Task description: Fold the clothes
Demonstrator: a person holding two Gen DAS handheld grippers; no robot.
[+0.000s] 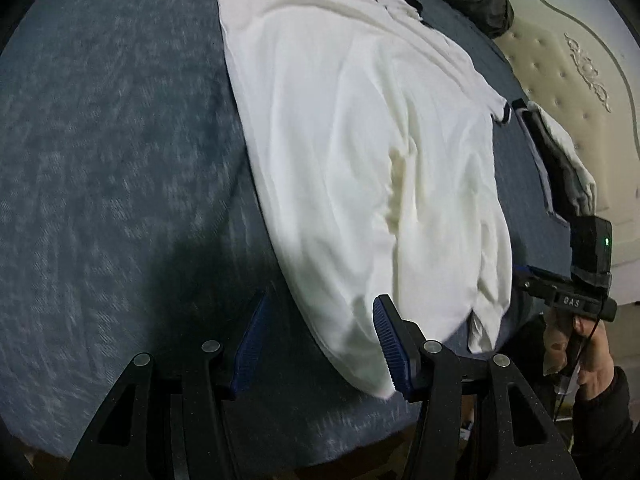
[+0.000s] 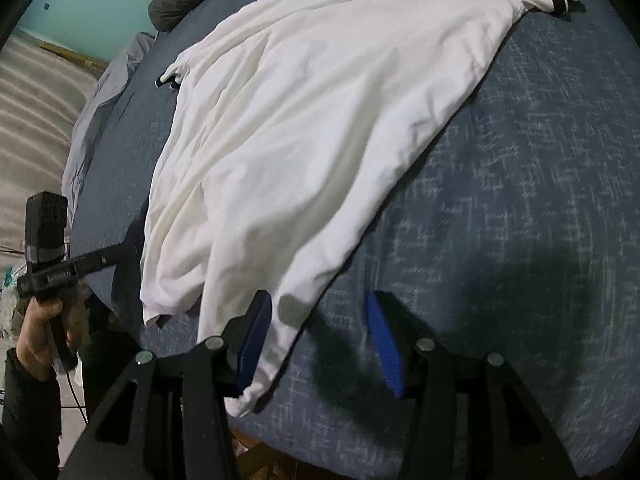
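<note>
The white shirt [image 1: 360, 152] lies spread flat on the blue bedcover [image 1: 112, 168], hem at the near edge, dark-cuffed sleeves out to both sides. The left gripper [image 1: 320, 344] hovers over one hem corner, jaws apart and empty. The right gripper [image 2: 320, 340] hovers over the other corner, jaws likewise apart, gripping nothing.

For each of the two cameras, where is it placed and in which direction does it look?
Left wrist: on the left gripper, looking down its open blue-padded fingers at the white polo shirt; right hand at right.
Right wrist: on the right gripper, same shirt; left hand at left.
Shared: shirt, blue bedcover.
</note>
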